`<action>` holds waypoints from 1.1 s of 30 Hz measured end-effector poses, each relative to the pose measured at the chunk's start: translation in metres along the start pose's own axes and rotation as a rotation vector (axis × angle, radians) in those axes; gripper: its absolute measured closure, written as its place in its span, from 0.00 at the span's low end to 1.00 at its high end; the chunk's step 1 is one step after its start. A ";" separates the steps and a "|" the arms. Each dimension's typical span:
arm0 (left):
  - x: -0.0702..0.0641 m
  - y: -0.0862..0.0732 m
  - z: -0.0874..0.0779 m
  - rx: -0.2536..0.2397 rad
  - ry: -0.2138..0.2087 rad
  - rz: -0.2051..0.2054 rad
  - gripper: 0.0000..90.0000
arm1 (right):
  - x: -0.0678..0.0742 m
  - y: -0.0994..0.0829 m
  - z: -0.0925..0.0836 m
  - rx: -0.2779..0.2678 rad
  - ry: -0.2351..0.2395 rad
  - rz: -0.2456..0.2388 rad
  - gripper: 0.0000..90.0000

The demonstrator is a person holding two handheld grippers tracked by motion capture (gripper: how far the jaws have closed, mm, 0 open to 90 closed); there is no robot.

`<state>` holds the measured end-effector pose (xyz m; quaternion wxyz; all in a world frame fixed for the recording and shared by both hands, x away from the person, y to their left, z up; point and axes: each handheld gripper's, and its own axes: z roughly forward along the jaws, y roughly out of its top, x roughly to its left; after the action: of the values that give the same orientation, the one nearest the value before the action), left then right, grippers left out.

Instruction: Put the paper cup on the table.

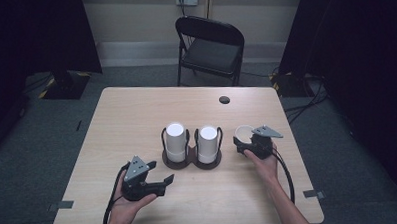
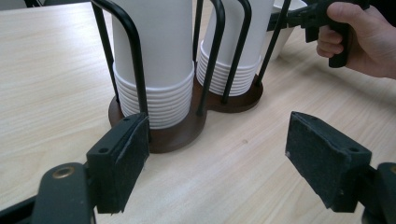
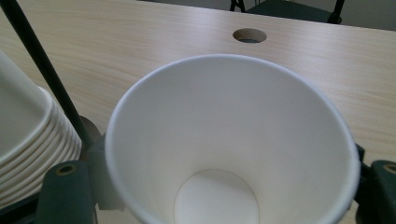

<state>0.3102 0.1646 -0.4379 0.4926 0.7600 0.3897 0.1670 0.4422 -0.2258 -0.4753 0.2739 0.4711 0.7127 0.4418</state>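
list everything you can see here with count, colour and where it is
table: 1, light wood, centre
cup stacks: 2, white, upside down in the holders, mid-table
holders: 2, black wire on brown bases, side by side, touching
loose cup: 1, white, upright, right of the stacks, between the right jaws
cable hole: 1, dark, far right of the table
chair: 1, black, behind the table
left hand-held gripper: 1, black, near left, jaws open
right hand-held gripper: 1, black, shut on the loose cup
hands: 2, near edge

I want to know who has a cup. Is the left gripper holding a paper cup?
No. The left gripper has its jaws wide apart with only bare table between them; the paper cup sits in the right gripper.
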 end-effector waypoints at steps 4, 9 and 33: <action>0.001 0.000 0.000 -0.002 0.001 -0.006 0.24 | -0.001 -0.001 0.001 0.013 -0.001 0.000 0.25; 0.002 0.000 -0.001 -0.003 0.008 -0.008 0.24 | -0.002 -0.004 0.006 0.034 0.003 0.011 0.21; 0.011 0.000 -0.003 -0.006 0.035 -0.021 0.24 | -0.003 -0.010 0.002 0.102 0.053 0.052 0.15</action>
<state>0.3156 0.1743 -0.4377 0.4898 0.7512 0.4058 0.1762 0.4407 -0.2291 -0.4857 0.2190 0.4909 0.7288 0.4241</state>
